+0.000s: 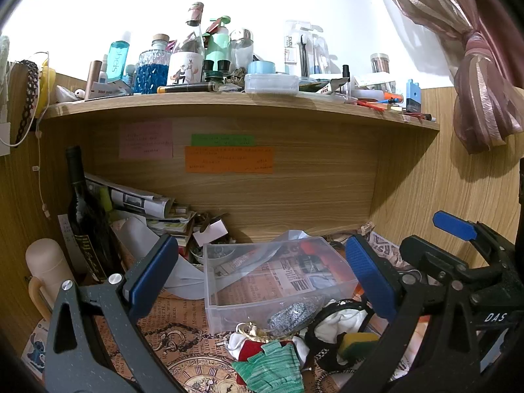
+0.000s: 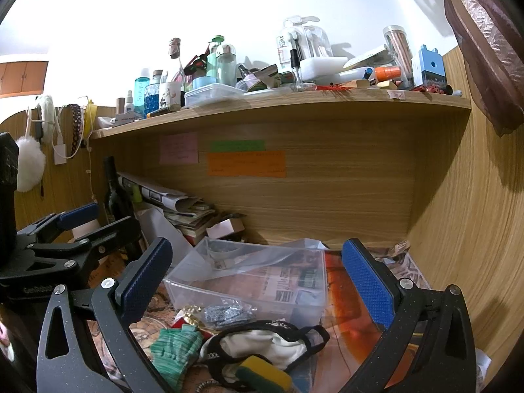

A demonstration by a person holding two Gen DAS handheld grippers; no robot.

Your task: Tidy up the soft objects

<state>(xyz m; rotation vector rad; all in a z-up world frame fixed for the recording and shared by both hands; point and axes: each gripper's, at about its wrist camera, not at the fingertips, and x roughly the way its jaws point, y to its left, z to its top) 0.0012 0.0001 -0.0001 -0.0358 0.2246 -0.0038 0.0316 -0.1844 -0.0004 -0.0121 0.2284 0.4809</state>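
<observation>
The left gripper [image 1: 258,273] hangs with its jaws spread wide and nothing between its 2 blue pads [image 1: 152,276]. The right gripper [image 2: 258,278] is equally wide and empty, and in the left wrist view it shows at 3 o'clock, just beside the left one.

Straight ahead of both, at 12 o'clock, a clear plastic box [image 1: 271,281] stands on the patterned paper desk cover [image 1: 183,334], with a crumpled clear bag [image 1: 262,255] draped over its rim.

In front of the box, at 6 o'clock, lies the heap of soft things: a green knitted cloth [image 1: 271,366], a silver scouring pad [image 1: 293,314] touching the box wall, a white and black fabric piece [image 2: 262,344], and a yellow and green sponge [image 2: 262,375] resting on it.

At 9 o'clock a dark wine bottle [image 1: 85,216] stands upright beside stacked papers [image 1: 147,206]. At 12 o'clock, higher up, a wooden shelf [image 1: 229,104] carries crowded bottles and boxes, with 3 coloured notes [image 1: 229,160] stuck below it.
</observation>
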